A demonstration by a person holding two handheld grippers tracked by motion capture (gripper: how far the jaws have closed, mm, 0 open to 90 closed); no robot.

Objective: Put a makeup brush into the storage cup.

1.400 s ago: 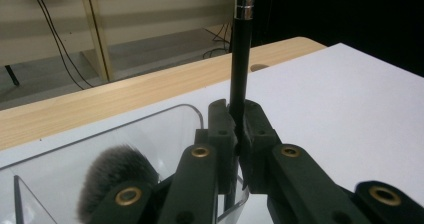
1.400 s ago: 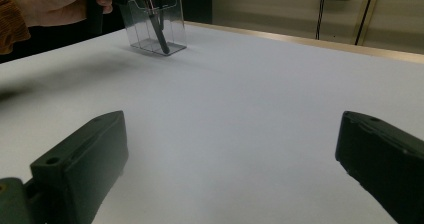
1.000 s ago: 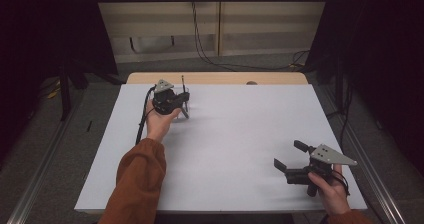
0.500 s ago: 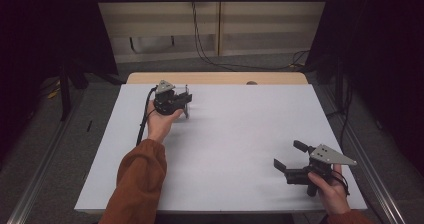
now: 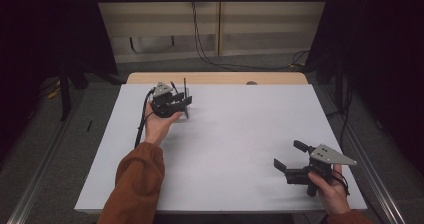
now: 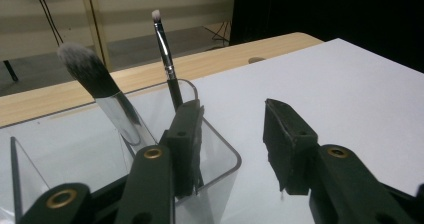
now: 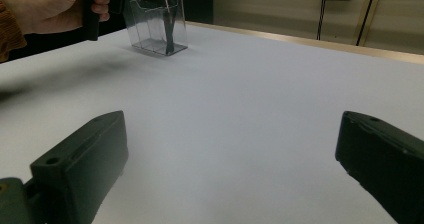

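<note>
A clear plastic holder [image 6: 220, 156] stands at the back left of the white table [image 5: 240, 134]. In it lean a thick brush with a grey tip [image 6: 95, 79] and a thin brush [image 6: 165, 49]. My left gripper [image 6: 232, 119] is at the holder's corner, one jaw inside by the thin brush and the other outside. Its jaws have just been opening; the holder's wall is between them, and the pads press on nothing. From above, the left gripper [image 5: 180, 101] sits over the holder [image 5: 184, 113]. My right gripper [image 5: 287, 154] rests open and empty at the front right.
A bare wooden strip [image 5: 215, 78] runs along the table's far edge. Cables [image 5: 210, 54] hang and lie on the floor behind it. Dark curtains stand on both sides. The right gripper view has the holder [image 7: 155, 26] far off, beside the other hand [image 7: 55, 6].
The left gripper's jaws have parted at the holder. Both hands have stayed where they were.
</note>
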